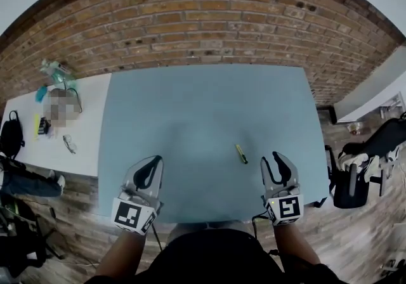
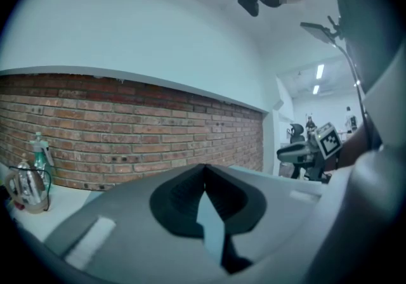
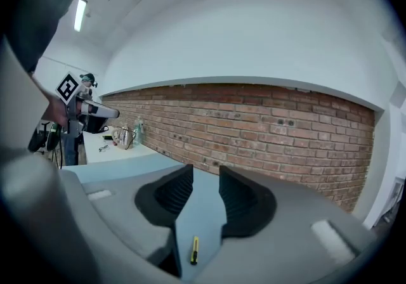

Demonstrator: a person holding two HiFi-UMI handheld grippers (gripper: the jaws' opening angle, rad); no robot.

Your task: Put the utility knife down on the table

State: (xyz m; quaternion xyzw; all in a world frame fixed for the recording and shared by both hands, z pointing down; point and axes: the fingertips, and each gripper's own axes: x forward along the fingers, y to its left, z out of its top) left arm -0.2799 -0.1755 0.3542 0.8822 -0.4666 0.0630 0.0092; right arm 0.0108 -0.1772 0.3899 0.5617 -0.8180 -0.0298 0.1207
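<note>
the left gripper is pressing its fingers together on nothing, the right gripper is holding its fingers apart and empty, and the utility knife is lying on the blue worktop, showing low-centre between them only in the right gripper view.

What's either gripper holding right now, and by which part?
Nothing. The utility knife lies on the table, clear of both; the right gripper is open and empty, the left gripper shut on nothing.
</note>
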